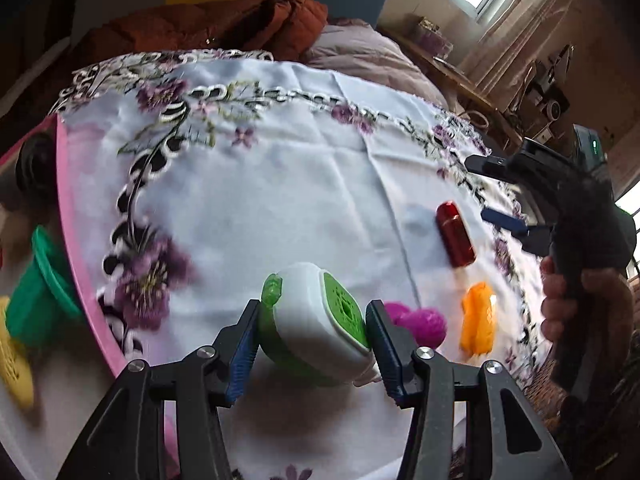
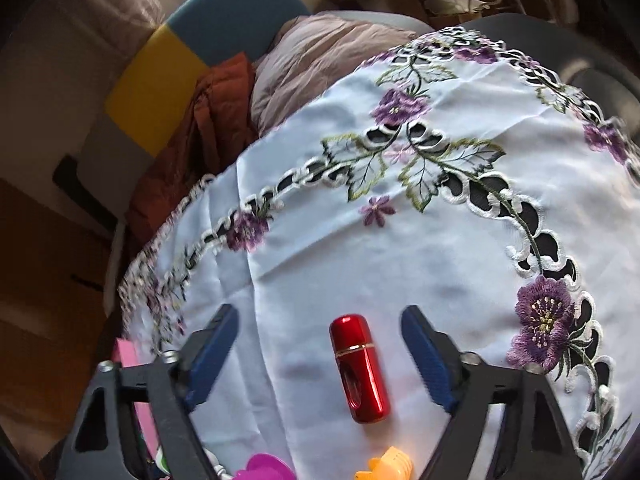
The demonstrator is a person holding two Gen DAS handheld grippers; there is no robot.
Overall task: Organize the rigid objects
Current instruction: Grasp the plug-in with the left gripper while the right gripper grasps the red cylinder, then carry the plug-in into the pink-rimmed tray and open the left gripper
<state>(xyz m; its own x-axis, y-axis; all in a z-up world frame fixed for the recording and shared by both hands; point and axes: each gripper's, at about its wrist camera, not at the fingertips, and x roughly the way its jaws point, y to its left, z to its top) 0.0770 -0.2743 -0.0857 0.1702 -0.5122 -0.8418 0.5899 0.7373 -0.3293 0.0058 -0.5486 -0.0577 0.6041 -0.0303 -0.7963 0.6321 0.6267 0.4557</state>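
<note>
My left gripper (image 1: 312, 320) is shut on a white and green rounded gadget (image 1: 316, 316), both blue pads pressing its sides above the embroidered white cloth (image 1: 260, 184). A glossy red capsule-shaped case (image 1: 455, 236) lies to the right on the cloth, with an orange piece (image 1: 478, 318) and a magenta piece (image 1: 418, 320) nearer. In the right wrist view, my right gripper (image 2: 316, 344) stands open astride the red case (image 2: 360, 368), pads apart from its sides. The right gripper (image 1: 516, 228), held by a hand (image 1: 580, 304), also shows in the left wrist view.
A pink-rimmed tray (image 1: 76, 240) at the left holds a green cup (image 1: 40, 296), a yellow perforated piece (image 1: 14, 364) and a black round object (image 1: 34, 164). Beyond the cloth lie a rust jacket (image 1: 208, 24) and a mauve quilt (image 2: 332, 52). Wooden furniture (image 1: 472, 80) stands far right.
</note>
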